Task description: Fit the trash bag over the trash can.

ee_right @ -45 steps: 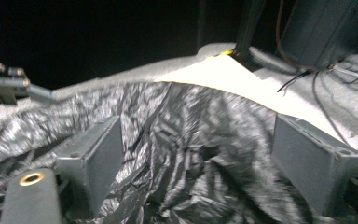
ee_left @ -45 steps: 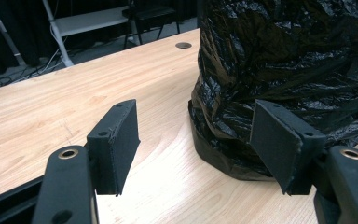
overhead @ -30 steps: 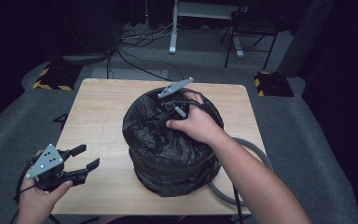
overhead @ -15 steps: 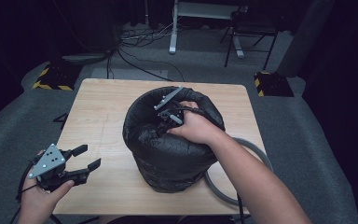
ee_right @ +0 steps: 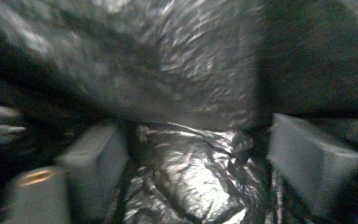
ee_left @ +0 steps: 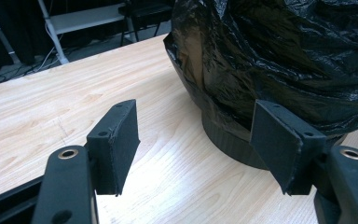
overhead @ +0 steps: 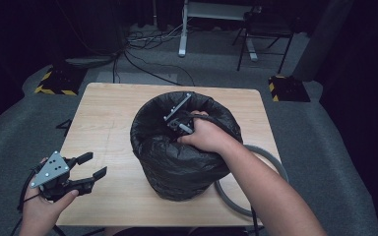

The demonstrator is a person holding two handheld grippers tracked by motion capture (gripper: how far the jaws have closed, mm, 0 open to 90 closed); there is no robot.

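Observation:
A round bin lined with a black plastic bag [overhead: 177, 157] stands mid-table, and the bag's crinkled side [ee_left: 284, 56] is close ahead in the left gripper view. My right gripper [ee_right: 196, 154] reaches down into the bin's mouth, its grey plate [overhead: 178, 109] at the rim. Its jaws have just been closing a little. They stand apart with a crumpled fold of bag [ee_right: 191, 186] between them, and the pads are clear of it. My left gripper [overhead: 93, 165] rests open and empty at the front left of the table, pointing toward the bin's base [ee_left: 228, 140].
The wooden table [overhead: 113, 113] has bare room left of and behind the bin. A grey ring [overhead: 270, 162] lies by the bin at the right front edge. Beyond the table, cables, a chair and desk legs [overhead: 182, 29] stand on the grey floor.
My right hand has sunk with its gripper deeper into the bin's mouth, and the bag's rim has spread open around it. The left gripper has kept still.

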